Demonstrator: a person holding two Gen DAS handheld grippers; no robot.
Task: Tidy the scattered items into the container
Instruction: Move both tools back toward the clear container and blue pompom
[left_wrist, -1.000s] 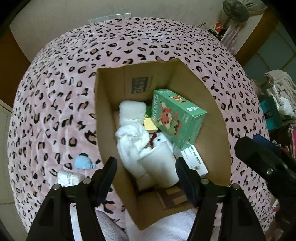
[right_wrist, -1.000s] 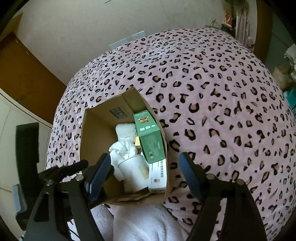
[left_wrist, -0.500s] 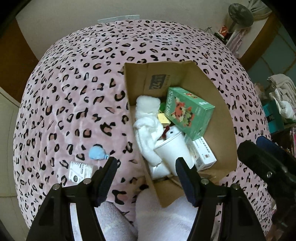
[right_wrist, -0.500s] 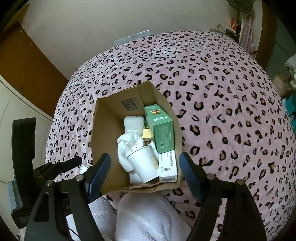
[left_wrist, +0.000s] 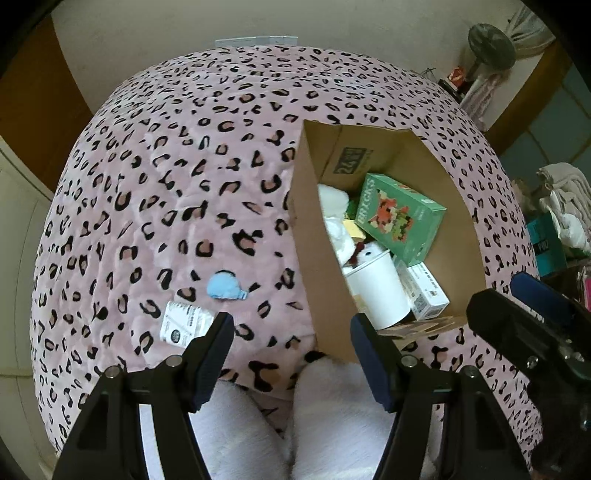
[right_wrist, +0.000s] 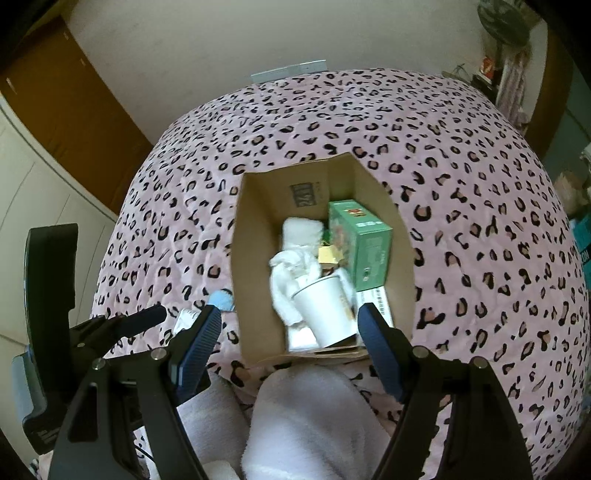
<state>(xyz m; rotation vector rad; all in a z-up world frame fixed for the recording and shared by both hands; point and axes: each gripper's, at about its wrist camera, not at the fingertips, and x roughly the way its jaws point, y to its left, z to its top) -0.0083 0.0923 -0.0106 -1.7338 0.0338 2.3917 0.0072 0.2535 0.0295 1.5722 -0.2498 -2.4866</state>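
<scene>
Two strays lie outside the open brown cardboard box (left_wrist: 325, 280) on the pink leopard-print bed cover (left_wrist: 166, 177) — a small fluffy blue toy (left_wrist: 222, 285) and a flat white printed packet (left_wrist: 184, 322), both lower left of the left wrist frame. The packet sits just off the left gripper (left_wrist: 291, 325), touching nothing, its long axis running roughly left-right. The left hand looks nearer; the right gripper (right_wrist: 288, 317) hangs over the box. Both sets of fingers are released and empty. The box wall stands just right of the strays.

A home bedroom: leopard-print bedspread (left_wrist: 192, 155), standing fan (left_wrist: 487, 41), wardrobe doors (right_wrist: 40, 192).
</scene>
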